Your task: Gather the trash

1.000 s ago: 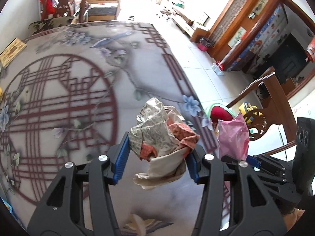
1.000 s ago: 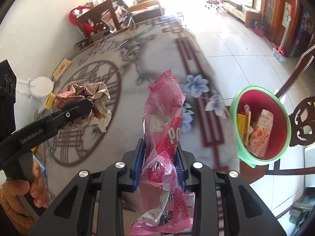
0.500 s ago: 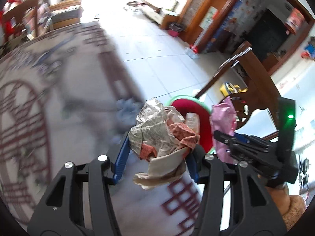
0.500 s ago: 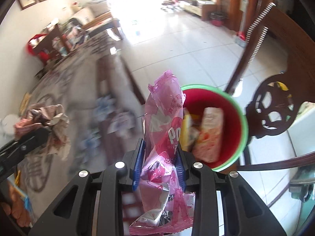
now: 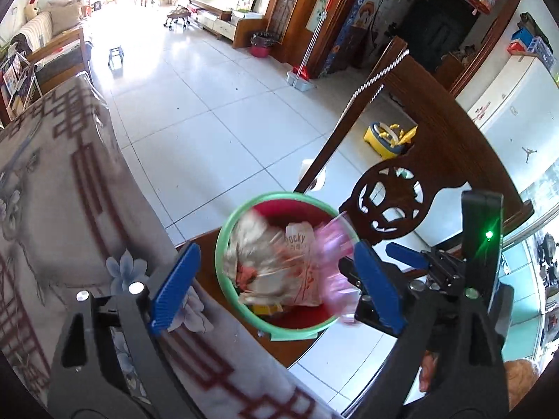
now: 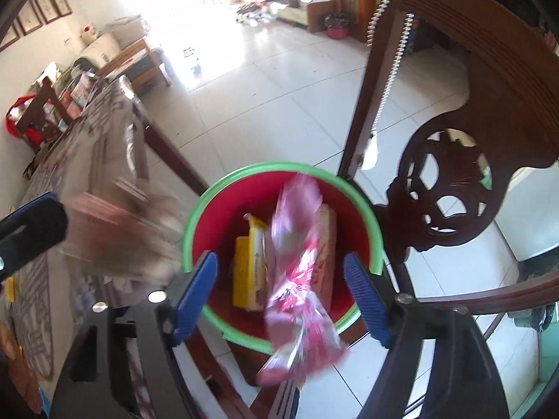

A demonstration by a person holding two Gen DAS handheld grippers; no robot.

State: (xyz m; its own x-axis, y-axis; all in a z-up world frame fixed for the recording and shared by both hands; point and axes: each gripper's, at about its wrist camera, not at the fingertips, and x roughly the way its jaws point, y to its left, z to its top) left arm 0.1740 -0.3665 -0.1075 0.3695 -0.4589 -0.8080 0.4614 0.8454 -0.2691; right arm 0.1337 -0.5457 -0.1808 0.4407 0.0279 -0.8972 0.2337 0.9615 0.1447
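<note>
Two grippers over one red bin [image 6: 195, 223] with a green rim, just off the table's edge. Left gripper [image 5: 276, 286] and right gripper [image 6: 281, 293] have both just opened, jaws spread. One crumpled paper wad [image 5: 249, 244] and one pink wrapper [image 6: 297, 255], both blurred and free of the pads, over the bin's mouth.
</note>
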